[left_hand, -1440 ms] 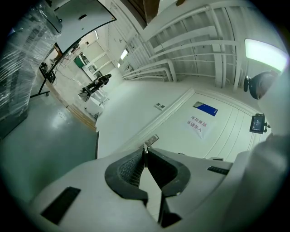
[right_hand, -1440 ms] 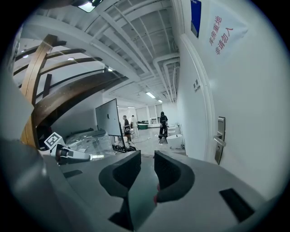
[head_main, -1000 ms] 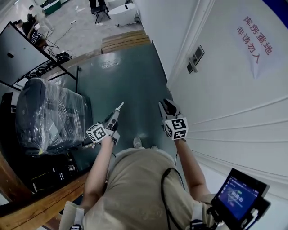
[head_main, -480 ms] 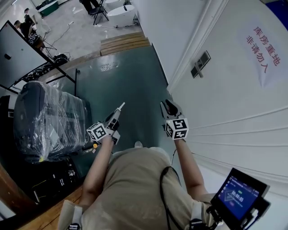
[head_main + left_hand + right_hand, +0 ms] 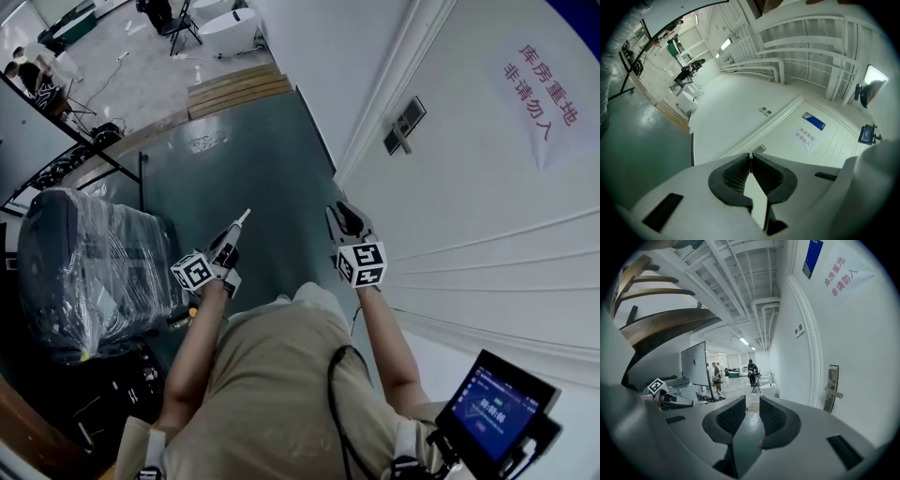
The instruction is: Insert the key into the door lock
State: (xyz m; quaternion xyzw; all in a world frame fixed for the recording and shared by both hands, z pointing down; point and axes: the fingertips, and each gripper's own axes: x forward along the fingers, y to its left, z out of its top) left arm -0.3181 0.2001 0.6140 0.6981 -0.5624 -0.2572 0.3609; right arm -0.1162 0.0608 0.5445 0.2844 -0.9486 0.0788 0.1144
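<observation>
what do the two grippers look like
The left hand-held gripper and right hand-held gripper have pale grey bodies, black ribbed pads and a white cube with black square markers on each. The person wears a beige top.

Bright, even light comes from ceiling strips (image 5: 743, 341). Both gripper views bulge, with black corners. The green floor (image 5: 202, 142) glints faintly.

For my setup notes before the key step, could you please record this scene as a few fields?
left gripper: jaws shut, no key visible between them
right gripper: jaws apart, nothing between them
silver lever door handle: on the white panelled door, right of both grippers, untouched
white paper sign with red print: stuck on that door
key: not seen in any view
</observation>
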